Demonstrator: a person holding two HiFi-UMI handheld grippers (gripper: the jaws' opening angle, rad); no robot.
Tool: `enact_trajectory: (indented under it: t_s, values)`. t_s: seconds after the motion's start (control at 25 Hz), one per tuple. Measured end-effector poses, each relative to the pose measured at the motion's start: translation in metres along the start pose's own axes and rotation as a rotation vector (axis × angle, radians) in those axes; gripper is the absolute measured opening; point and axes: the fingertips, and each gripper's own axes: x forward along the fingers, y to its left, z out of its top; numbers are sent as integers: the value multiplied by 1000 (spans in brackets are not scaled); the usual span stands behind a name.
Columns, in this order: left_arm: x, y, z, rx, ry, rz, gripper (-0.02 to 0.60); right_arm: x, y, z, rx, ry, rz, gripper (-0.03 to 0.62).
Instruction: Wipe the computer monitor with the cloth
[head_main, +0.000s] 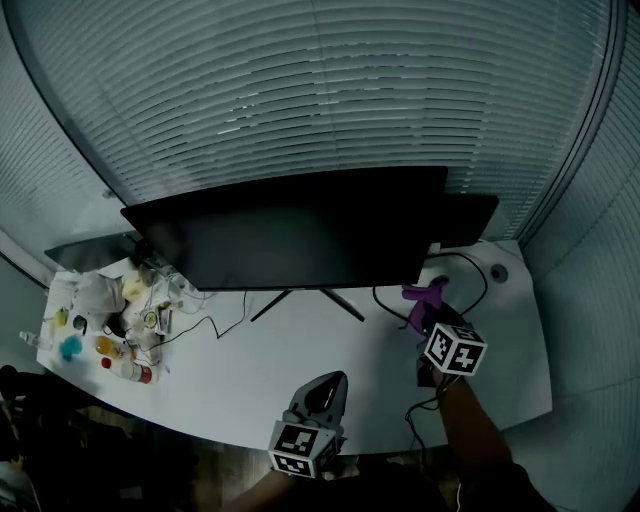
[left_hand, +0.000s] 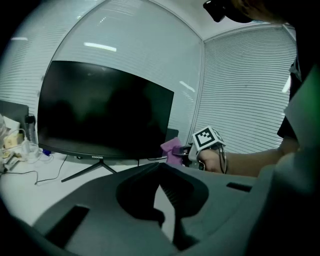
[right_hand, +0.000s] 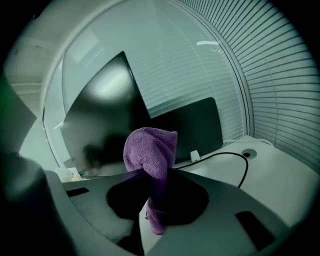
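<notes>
Two handheld grippers work above a white desk (head_main: 300, 390). The right gripper (right_hand: 150, 176) clamps a bunched purple microfibre cloth (right_hand: 150, 150), held near the right edge of a wide black curved monitor (head_main: 300, 235); contact cannot be told. The left gripper (left_hand: 162, 197) is empty, its jaws closed at the tips. Only its view shows the dark screen face-on. Only the head view shows the small clutter (head_main: 115, 335) on the desk's left end.

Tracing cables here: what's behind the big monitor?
Window blinds and a smaller dark screen peeking out past the right edge of the monitor. Its rear panel and any plugs are covered.
</notes>
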Motion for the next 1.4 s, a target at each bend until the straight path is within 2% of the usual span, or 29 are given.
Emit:
enact_trajectory:
  t_s: [0.28,0.44,0.72,0.88,1.08,1.24,1.4]
  values:
    - [-46,25,7,3,-29,-22,6,-51,76,-1,-30,-62,64,80]
    - [-85,50,6,9,-35,-33,6,-73,133,-18,-57,-80,102,80]
    - [-162,96,-15,-19,-29,-11,6,-117,229,-71,-78,-53,155,80]
    - [-206,127,-38,-36,-23,32,5,-141,283,-109,-89,-48,214,80]
    - [-263,145,-57,-46,-37,36,6,-177,351,-162,-121,-8,292,80]
    - [-302,160,-79,-75,-29,55,6,-194,392,-203,-140,41,340,80]
    - [-329,165,-101,-81,-11,57,6,-207,414,-229,-163,75,359,80]
